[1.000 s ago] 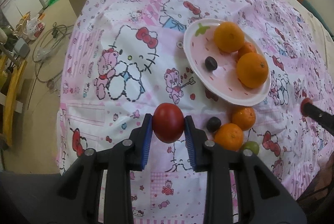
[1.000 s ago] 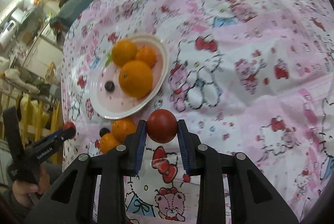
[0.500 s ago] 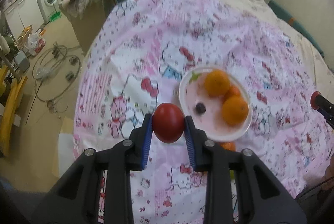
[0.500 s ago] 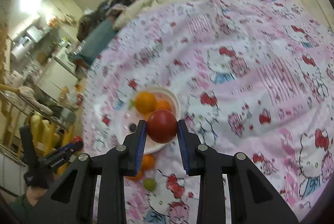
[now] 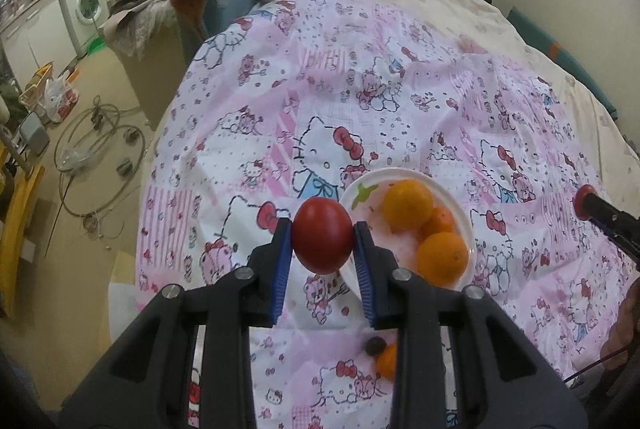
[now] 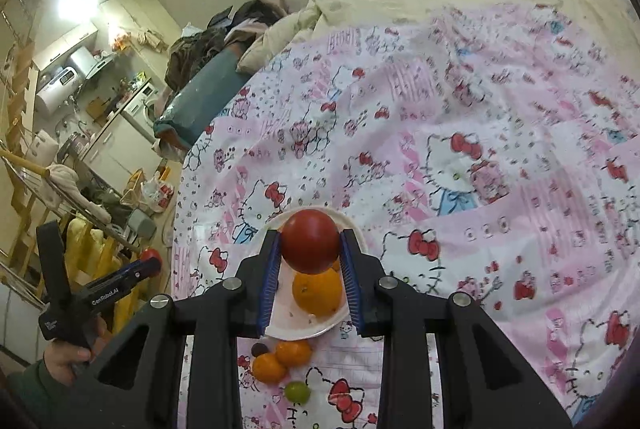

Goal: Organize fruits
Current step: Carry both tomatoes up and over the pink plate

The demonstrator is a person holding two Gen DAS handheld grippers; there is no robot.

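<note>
1. Both grippers have risen since a second ago, so the bed looks farther off and the plate sits lower in each view.
2. Sheet (image 5: 360, 77), pink cartoon print, covers the bed; plate (image 5: 470, 229) lies on it with three oranges (image 5: 408, 204).
3. Left gripper (image 5: 322, 241) is clamped on a tomato (image 5: 322, 235); right gripper (image 6: 310, 249) is clamped on another tomato (image 6: 310, 241), above the plate.
4. Loose fruit lies beside the plate: two oranges, a plum (image 6: 259, 349), a lime (image 6: 297, 392).

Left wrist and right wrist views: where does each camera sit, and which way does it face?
Left wrist: on left hand-held gripper, facing across the pink sheet toward the plate; fingers clamp a red fruit.
Right wrist: on right hand-held gripper, looking down over the plate; left hand shows.
Shared: plate, oranges, pink sheet.
</note>
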